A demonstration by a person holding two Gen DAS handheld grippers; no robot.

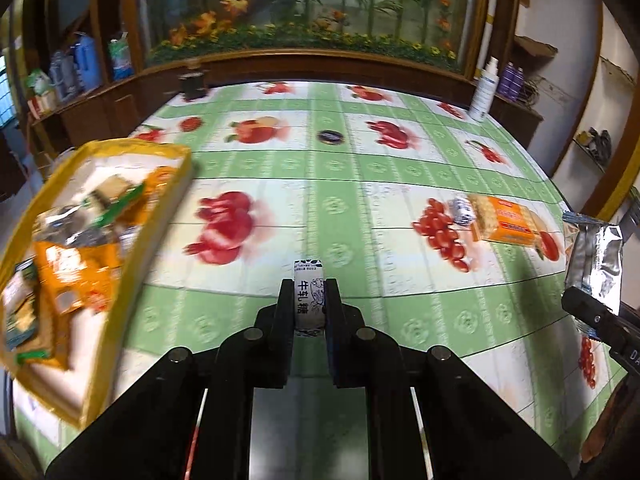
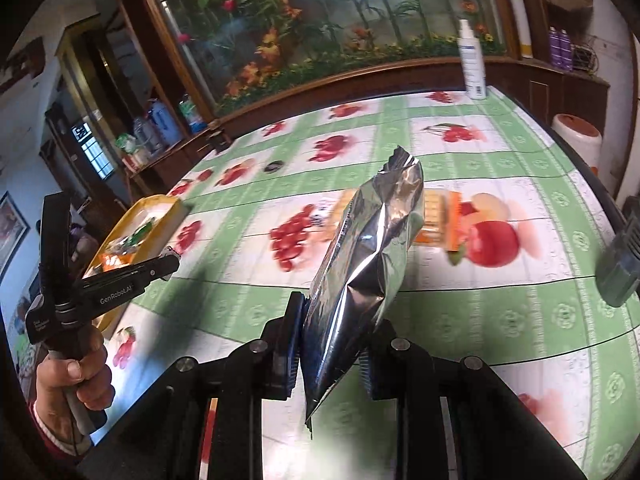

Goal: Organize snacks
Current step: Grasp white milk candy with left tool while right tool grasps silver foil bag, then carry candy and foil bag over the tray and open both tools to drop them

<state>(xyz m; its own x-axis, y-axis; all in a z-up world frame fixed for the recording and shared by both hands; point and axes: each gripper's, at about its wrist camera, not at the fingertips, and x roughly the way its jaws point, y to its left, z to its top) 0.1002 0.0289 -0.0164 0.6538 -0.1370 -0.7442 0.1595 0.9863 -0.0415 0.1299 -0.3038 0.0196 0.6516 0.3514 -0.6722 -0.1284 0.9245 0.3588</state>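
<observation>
Currently: left tongs [image 1: 308, 300] pinching a nougat [image 1: 307, 296] aloft above the bench [image 1: 360, 200], right tongs [image 2: 332, 340] pinching a foil pouch [image 2: 368, 264]; tray [image 1: 24, 216] lies left, so carry each over its rim, keep level, release low inside

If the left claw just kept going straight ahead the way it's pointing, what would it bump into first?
Probably nothing soon. The left claw, shut on a small white candy, points over bare tablecloth. A small dark round object lies far ahead, slightly right. The yellow tray sits off left. Depth is unclear.
</observation>
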